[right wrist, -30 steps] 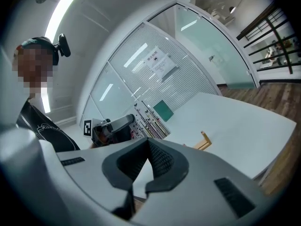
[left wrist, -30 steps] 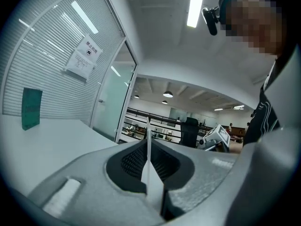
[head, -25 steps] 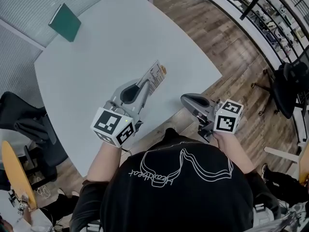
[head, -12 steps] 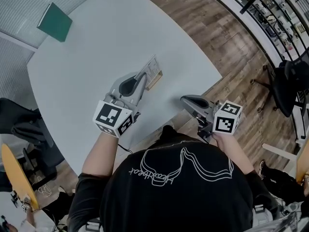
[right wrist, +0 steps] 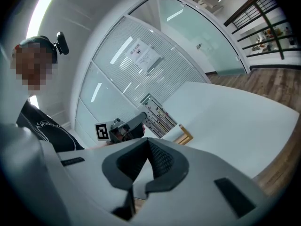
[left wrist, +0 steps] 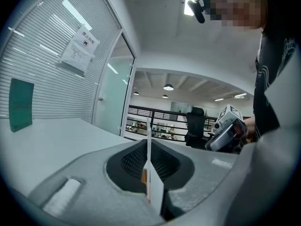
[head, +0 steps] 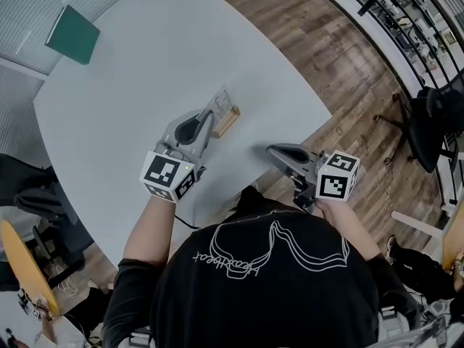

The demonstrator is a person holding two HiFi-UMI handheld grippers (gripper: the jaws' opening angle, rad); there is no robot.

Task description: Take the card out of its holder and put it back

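Observation:
My left gripper [head: 209,117] is shut on a white printed card [head: 217,101], seen edge-on between its pads [left wrist: 148,166]. The card stands nearly upright with its lower edge at a small wooden holder [head: 226,122] on the white table [head: 145,64]. I cannot tell whether it sits in the slot. From the right gripper view the card [right wrist: 158,115], the holder [right wrist: 185,135] and the left gripper [right wrist: 126,126] show together. My right gripper [head: 276,151] hovers by the table's near edge, shut and empty, well right of the holder.
A green book [head: 72,35] lies at the table's far left corner and shows again [left wrist: 21,105] in the left gripper view. A black office chair [head: 435,122] stands on the wooden floor to the right. Glass partitions lie beyond the table.
The left gripper has brought the card down and nearer to upright at the wooden holder. The right gripper has barely moved.

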